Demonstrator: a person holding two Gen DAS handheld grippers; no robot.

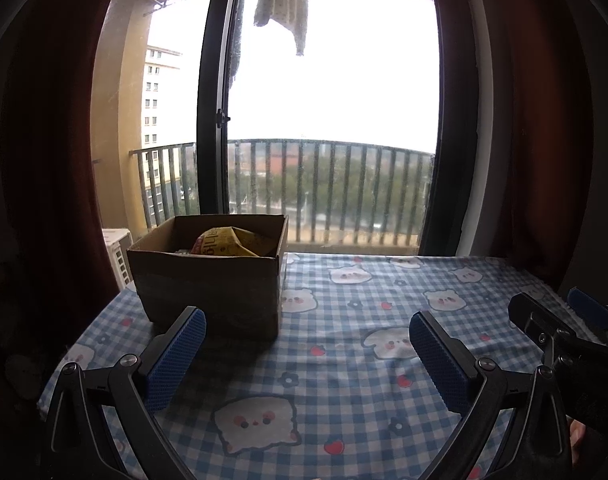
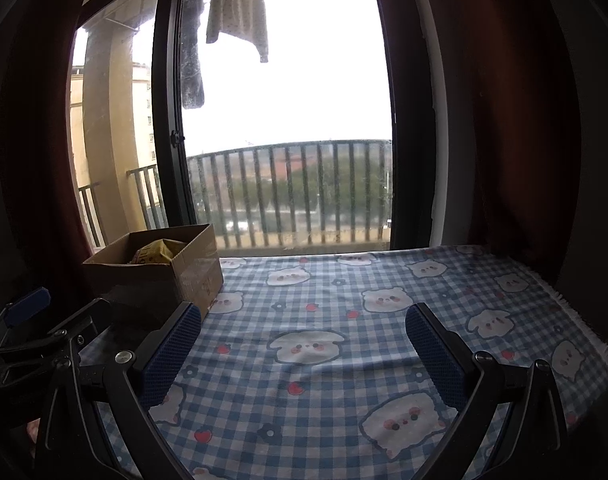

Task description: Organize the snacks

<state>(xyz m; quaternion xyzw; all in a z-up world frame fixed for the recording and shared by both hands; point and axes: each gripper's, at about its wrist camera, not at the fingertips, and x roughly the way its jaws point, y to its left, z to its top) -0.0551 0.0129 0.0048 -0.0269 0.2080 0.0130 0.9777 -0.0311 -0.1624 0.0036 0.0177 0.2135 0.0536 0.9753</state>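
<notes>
An open cardboard box (image 1: 208,284) stands at the far left of the table, near the window. A yellow snack bag (image 1: 228,243) lies inside it. The box (image 2: 160,276) and the bag (image 2: 156,254) also show in the right wrist view at the left. My left gripper (image 1: 306,338) is open and empty, low over the cloth just in front of the box. My right gripper (image 2: 304,330) is open and empty over the middle of the table. The right gripper also shows in the left wrist view (image 1: 560,320) at the right edge.
The table wears a blue checked cloth (image 2: 324,380) with cartoon animals. Behind it is a large window with a dark frame (image 1: 214,120) and a balcony railing (image 1: 328,188). Dark red curtains (image 2: 516,100) hang on both sides. A white appliance (image 1: 118,256) sits left of the box.
</notes>
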